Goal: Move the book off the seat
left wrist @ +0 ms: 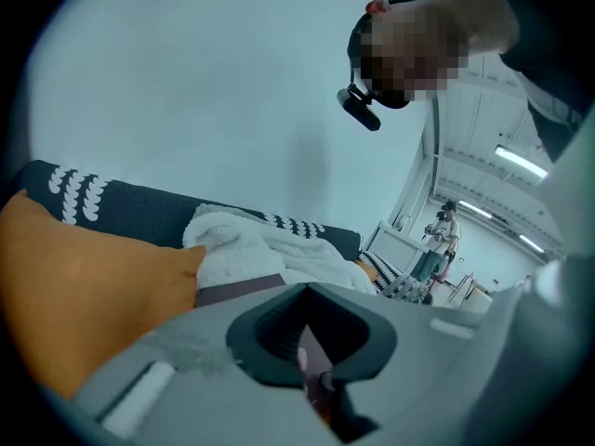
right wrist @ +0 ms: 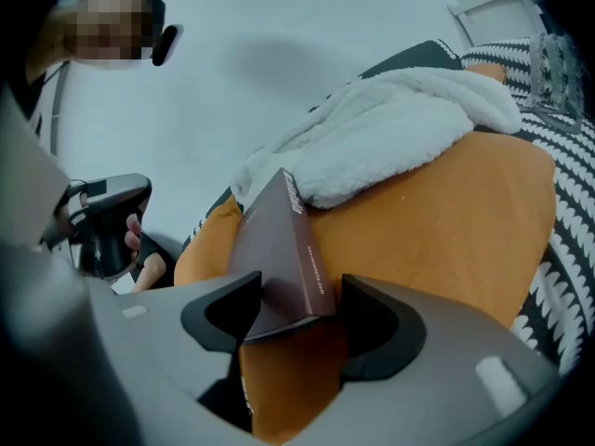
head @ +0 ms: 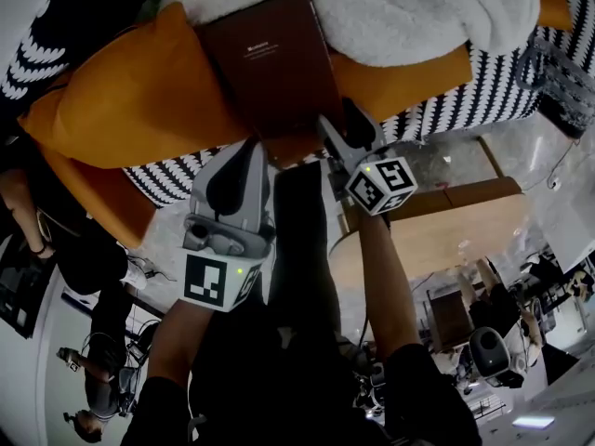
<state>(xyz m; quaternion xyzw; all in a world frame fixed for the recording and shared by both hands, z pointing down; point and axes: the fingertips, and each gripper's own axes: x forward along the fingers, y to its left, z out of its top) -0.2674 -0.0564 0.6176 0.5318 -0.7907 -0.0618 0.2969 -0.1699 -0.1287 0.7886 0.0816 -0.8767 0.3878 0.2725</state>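
Left tongs (left wrist: 311, 360) sit clenched beside the right tongs (right wrist: 293, 309), which gape released around the near corner of the brown book (right wrist: 284, 249) lying on the orange cushion (right wrist: 437, 230). Grasping stage, I judge: next, squeeze firmly, then lift clear.

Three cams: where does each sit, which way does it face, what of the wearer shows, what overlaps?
Head view: on the head, facing steeply down at the brown book on the orange cushion; forearms, left tool, right tool.
Left gripper view: on the left tool, facing over the cushion to the white blanket; head camera above.
Right gripper view: on the right tool, open jaws around the book's corner; head camera top-left.
Shared: book, cushion, blanket.
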